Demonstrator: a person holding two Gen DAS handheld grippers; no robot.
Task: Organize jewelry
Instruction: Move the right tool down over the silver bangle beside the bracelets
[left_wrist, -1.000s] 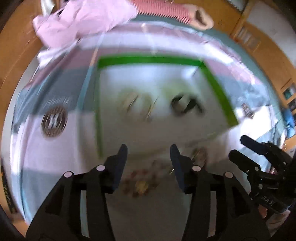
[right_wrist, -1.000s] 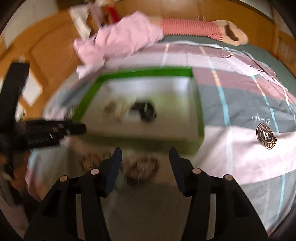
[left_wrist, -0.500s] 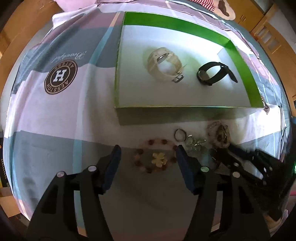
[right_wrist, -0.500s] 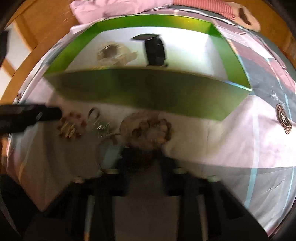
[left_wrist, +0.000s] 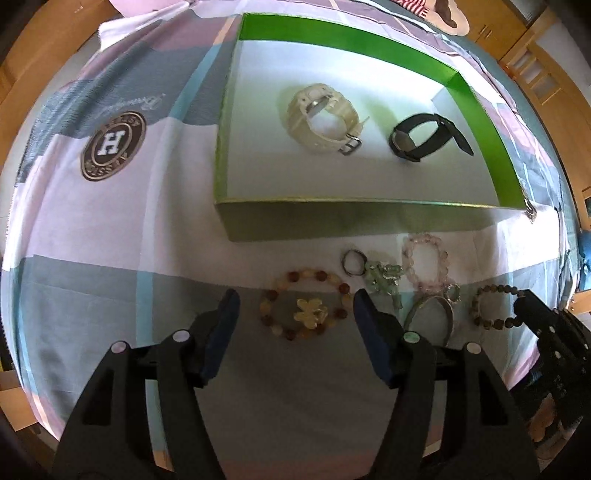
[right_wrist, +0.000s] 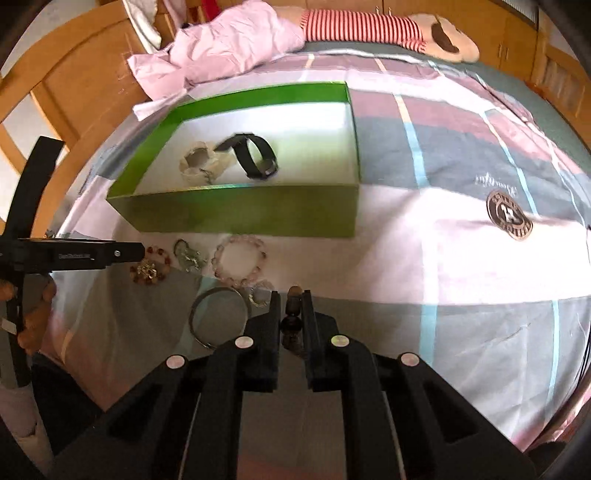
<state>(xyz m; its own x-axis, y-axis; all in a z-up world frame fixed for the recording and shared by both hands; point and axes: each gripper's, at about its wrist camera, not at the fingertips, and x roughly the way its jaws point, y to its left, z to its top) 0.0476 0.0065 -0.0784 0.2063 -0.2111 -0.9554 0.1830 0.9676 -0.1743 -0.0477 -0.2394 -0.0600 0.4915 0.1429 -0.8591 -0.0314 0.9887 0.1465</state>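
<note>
A green box holds a cream watch and a black watch; it also shows in the right wrist view. In front of it lie an amber bead bracelet with a flower charm, a key ring with green charms, a pink bead bracelet, a silver bangle and a dark bead bracelet. My left gripper is open, its fingers on either side of the amber bracelet. My right gripper is shut on the dark bead bracelet.
The box and jewelry rest on a plaid bedspread with a round logo patch. Pink clothing and a striped plush toy lie at the far end. A wooden bed frame borders the left.
My left gripper has moved closer and now straddles the amber bracelet. My right gripper came down and shut on the dark bead bracelet.
</note>
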